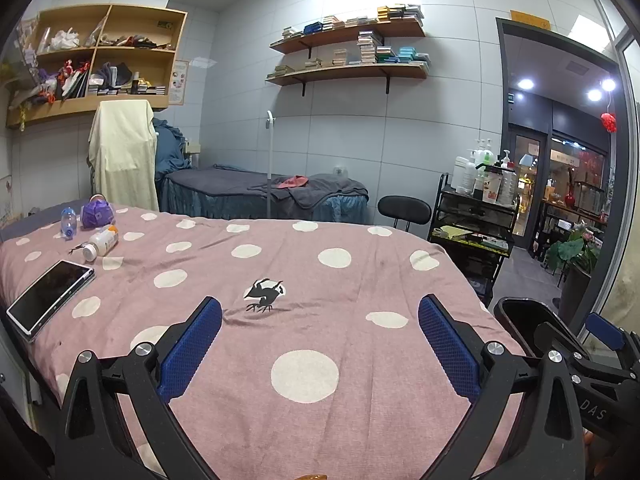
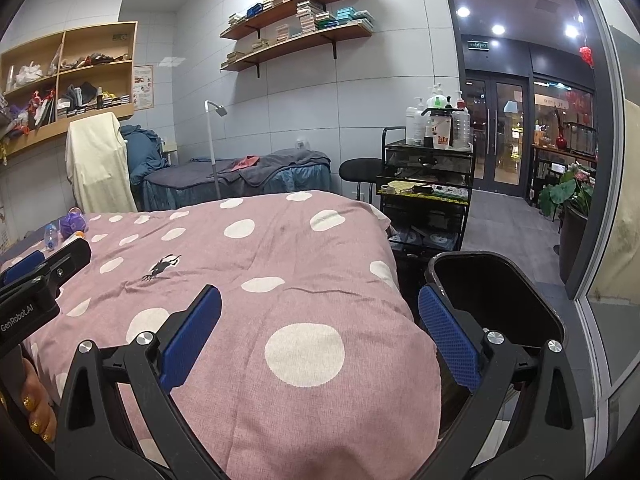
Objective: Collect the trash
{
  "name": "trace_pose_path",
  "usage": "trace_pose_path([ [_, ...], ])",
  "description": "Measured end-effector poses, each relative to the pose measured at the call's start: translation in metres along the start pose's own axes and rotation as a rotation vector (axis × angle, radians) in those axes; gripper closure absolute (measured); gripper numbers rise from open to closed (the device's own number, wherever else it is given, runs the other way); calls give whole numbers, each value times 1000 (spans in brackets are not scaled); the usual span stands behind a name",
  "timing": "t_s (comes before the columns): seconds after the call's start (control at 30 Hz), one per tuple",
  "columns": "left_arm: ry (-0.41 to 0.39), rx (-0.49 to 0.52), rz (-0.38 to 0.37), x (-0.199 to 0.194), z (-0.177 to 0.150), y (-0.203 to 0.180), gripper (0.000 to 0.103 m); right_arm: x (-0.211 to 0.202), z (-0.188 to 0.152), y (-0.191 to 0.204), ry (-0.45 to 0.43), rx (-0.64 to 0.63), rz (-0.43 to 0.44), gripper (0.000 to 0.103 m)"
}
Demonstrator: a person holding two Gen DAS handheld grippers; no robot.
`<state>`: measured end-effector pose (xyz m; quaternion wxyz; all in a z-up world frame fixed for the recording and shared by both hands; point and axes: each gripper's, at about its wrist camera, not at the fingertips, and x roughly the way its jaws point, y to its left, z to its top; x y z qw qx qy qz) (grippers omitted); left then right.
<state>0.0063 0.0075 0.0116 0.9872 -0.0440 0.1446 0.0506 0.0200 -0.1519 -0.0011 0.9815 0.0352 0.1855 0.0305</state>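
Left wrist view: left tongs [image 1: 320, 316] are being held wide apart, w/ nothing between the blue pads, over a bed [image 1: 400, 288] covered w/ a pink spotted sheet. A black scrap of trash [image 1: 264, 290] is being seen lying on the sheet just ahead of the tongs, approx. midway between the pads, not touched. At the far left end of the bed, a small clear bottle [image 1: 68, 220], a purple crumpled item [image 1: 97, 211] and a white bottle on its side [image 1: 101, 243] are being seen grouped close together; a tablet [image 1: 50, 299] is lying nearer, at the left edge. A black bin [image 1: 524, 320] is being seen at the right edge of the bed, beside the right tongs' arm.

Right wrist view: right tongs [image 2: 320, 316] are also being held wide apart, empty, over the bed's near right corner, the right pad just beside the bin's rim. The scrap is lying well to the left of them. A hand [image 2: 38, 412] w/ gold-painted nails is showing at bottom left.
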Motion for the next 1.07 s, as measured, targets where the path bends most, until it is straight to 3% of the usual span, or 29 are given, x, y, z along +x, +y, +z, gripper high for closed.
trace_pose_path([
  [1.07,28,-10,-20,6,1,2,6,5,-1,-1,15,10,7,6],
])
